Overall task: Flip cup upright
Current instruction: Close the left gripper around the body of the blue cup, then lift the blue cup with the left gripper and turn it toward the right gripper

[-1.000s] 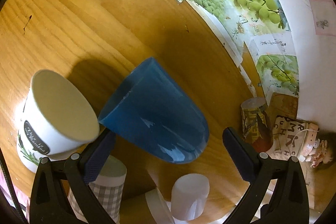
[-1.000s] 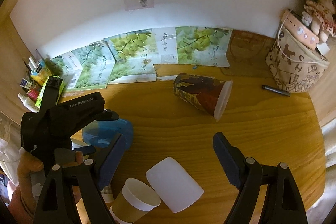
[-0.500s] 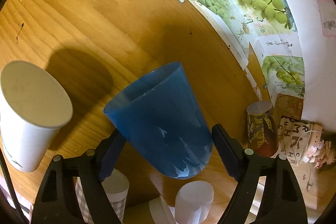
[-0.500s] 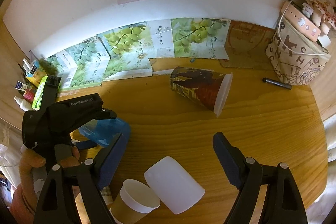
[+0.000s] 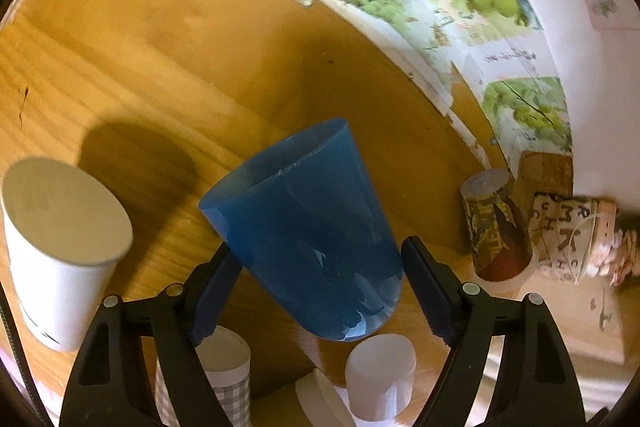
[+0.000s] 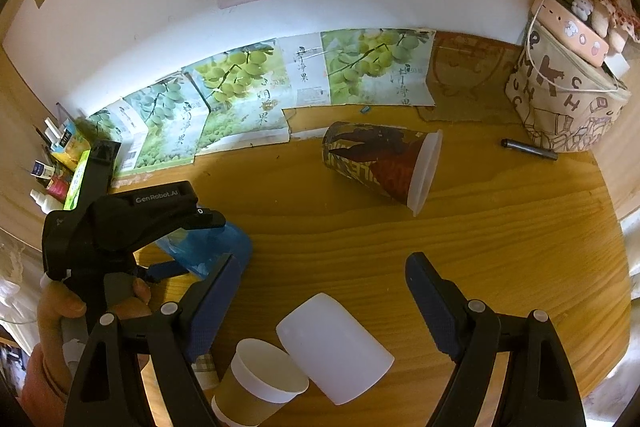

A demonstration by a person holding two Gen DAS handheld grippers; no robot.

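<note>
**Blue cup caught mid-flip over the wooden table**

Wooden table [image 6: 480, 247], grape posters along the wall, cups scattered about. The left gripper [image 5: 322, 267] is clenched on the blue cup [image 5: 304, 227], jaws pressing both flanks, cup at the table's nine o'clock side. Its long axis is tilted, mouth aimed toward eleven o'clock. The right gripper [image 6: 322, 283] hangs released, grasping nothing. By my read the rotation is underway; next comes base down, then release
</note>
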